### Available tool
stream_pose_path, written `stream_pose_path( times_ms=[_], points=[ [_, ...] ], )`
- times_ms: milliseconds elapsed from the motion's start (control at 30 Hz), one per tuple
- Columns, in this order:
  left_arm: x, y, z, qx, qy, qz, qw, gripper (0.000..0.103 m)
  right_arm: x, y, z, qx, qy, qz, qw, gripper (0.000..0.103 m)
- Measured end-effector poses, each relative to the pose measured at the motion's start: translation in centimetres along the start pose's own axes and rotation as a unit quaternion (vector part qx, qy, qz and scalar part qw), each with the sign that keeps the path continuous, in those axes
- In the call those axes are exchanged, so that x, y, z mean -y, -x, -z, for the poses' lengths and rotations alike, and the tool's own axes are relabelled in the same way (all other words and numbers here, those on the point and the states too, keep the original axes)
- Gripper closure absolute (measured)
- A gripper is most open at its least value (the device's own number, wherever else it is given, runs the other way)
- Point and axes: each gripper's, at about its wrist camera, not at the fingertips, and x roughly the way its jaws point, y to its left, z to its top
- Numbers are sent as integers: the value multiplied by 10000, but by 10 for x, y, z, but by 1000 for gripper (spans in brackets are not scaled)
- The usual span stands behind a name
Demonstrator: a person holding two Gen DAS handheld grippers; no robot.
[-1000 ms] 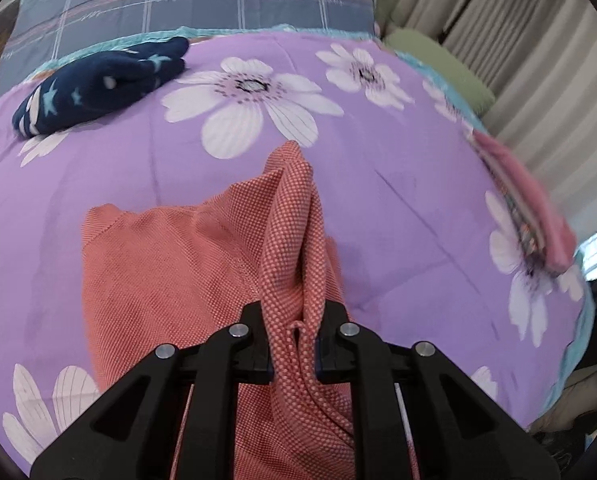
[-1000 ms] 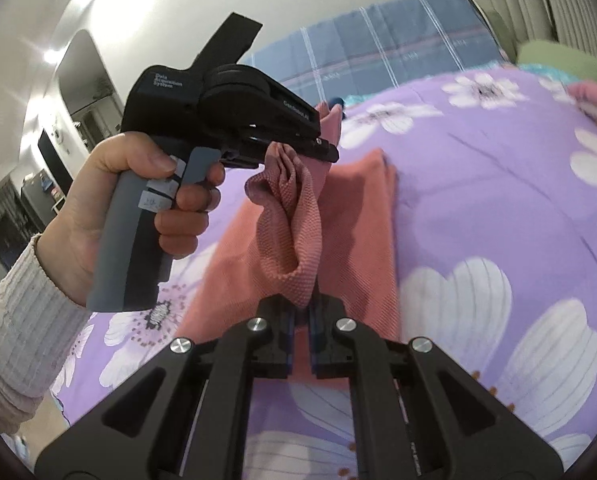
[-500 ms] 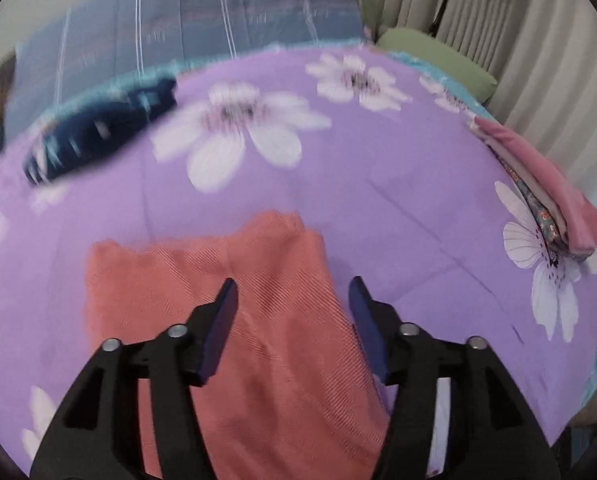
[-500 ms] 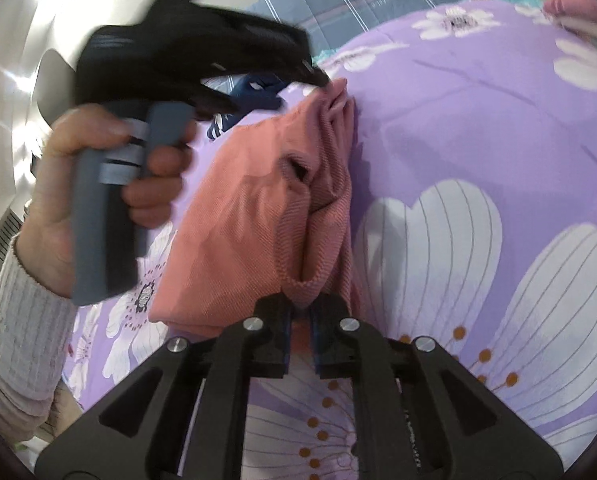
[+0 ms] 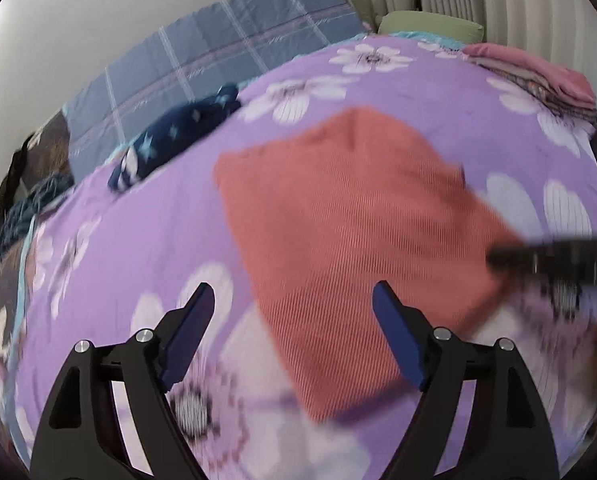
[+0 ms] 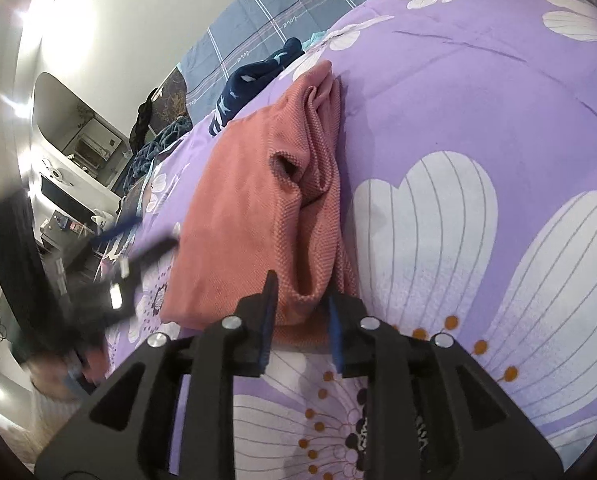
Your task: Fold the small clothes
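A coral knit garment (image 5: 338,216) lies folded on the purple flowered bedspread (image 5: 158,232). My left gripper (image 5: 292,296) hovers over its near corner, jaws wide and still opening, with nothing pressed between them. In the right wrist view the same garment (image 6: 250,208) shows a bunched fold along its right side. My right gripper (image 6: 302,292) is low at its near edge. Its jaws are opening, and the cloth's hem sits loose between the pads. The left gripper (image 6: 118,280) is a dark blur at the left there.
A navy star-print garment (image 5: 170,136) lies crumpled at the bed's far side by a blue plaid quilt (image 5: 218,60). A stack of folded clothes (image 5: 538,76) with a pink top sits far right, near a green pillow (image 5: 430,24) and curtains. Furniture stands beyond the bed's left edge.
Both grippers were shut on the lifted coral cloth. The left one let go, opened wide and swung away to the left. The right one lowered its end to the bed and parted its jaws.
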Motion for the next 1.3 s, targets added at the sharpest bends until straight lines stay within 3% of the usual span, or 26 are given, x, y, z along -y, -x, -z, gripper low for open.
stream_pose_path(
  times_ms=[133,167,233,333,567,667,800,900,933,967,1000,1067,1167,1300],
  points=[
    [-2,16,28,25,-8,218,9998,15,1,-2,-8,-49,-54,64,10000,80],
    [1,18,31,40,-87,257,9996,15,0,-4,-9,-77,-46,116,9999,90],
    [10,16,38,18,-288,279,9992,15,-1,-4,-12,-93,-82,93,9999,93],
    [18,1,41,-179,-348,-33,9992,15,-2,0,-14,-48,-178,11,9998,93],
    [-4,-10,43,-367,138,-327,9987,15,-6,15,-19,113,-276,-201,9994,97],
    [-23,-8,52,-463,355,-537,9968,14,-13,19,-21,109,-82,-113,9998,97],
    [-33,-10,63,-593,639,-316,9957,13,4,-2,-14,-289,-169,451,9984,93],
    [-28,-6,68,-579,479,-384,9964,13,13,0,-11,-278,-349,333,9984,94],
    [-27,-3,69,-579,409,-380,9968,13,11,4,-12,-219,-288,439,9984,91],
    [-28,0,70,-581,382,-332,9970,14,7,11,-14,-82,-166,605,9980,82],
    [-29,4,70,-578,382,-247,9973,16,4,15,-16,12,-59,711,9975,80],
    [-34,17,69,-503,446,119,9977,39,-5,23,-19,160,146,775,9968,80],
    [-40,33,60,-263,634,607,9958,62,-21,27,-21,231,476,595,9968,80],
    [-31,36,43,74,694,964,9929,64,-37,6,-21,25,839,560,9949,80]
  ],
)
